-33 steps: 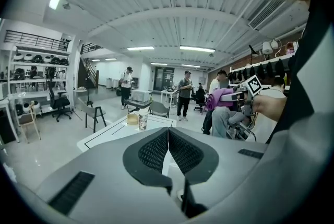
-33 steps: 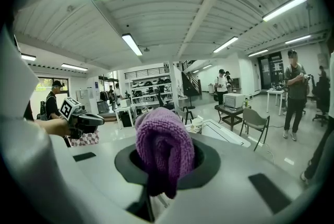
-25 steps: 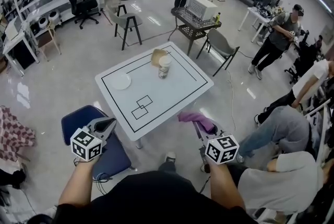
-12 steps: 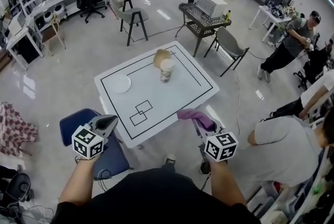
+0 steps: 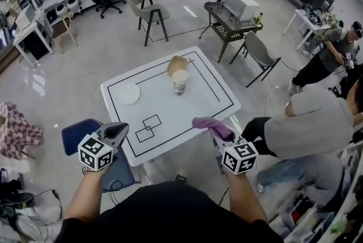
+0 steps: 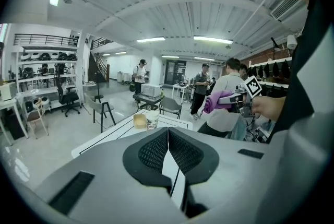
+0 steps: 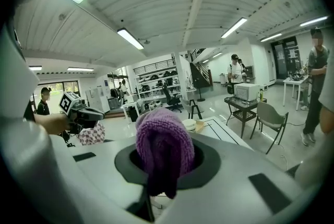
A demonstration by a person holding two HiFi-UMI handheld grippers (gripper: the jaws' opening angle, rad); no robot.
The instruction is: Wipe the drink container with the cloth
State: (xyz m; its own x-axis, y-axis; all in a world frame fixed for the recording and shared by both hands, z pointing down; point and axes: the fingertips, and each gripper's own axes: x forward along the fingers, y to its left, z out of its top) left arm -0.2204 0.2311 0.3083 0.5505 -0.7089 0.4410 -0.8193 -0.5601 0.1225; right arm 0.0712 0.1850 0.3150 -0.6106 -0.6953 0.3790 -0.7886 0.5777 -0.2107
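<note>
A lidded paper drink cup (image 5: 180,81) stands upright on the white table (image 5: 193,109), with a tan paper bag (image 5: 176,64) just behind it. In the left gripper view the cup (image 6: 152,119) is far ahead. My right gripper (image 5: 211,128) hovers over the table's near right edge, shut on a purple knitted cloth (image 5: 205,123) that drapes over its jaws (image 7: 163,152). My left gripper (image 5: 121,130) is held off the table's near left corner, shut with nothing between its pads (image 6: 168,137).
A white plate (image 5: 128,93) lies at the table's left side. A blue chair (image 5: 110,165) stands under my left gripper. A person in grey (image 5: 309,126) bends close at the right. A cart with a box (image 5: 235,15) and chairs (image 5: 152,14) stand beyond.
The view has shifted slightly. The person in grey at the right has bent forward toward the table. Both grippers have kept their places and their grips.
</note>
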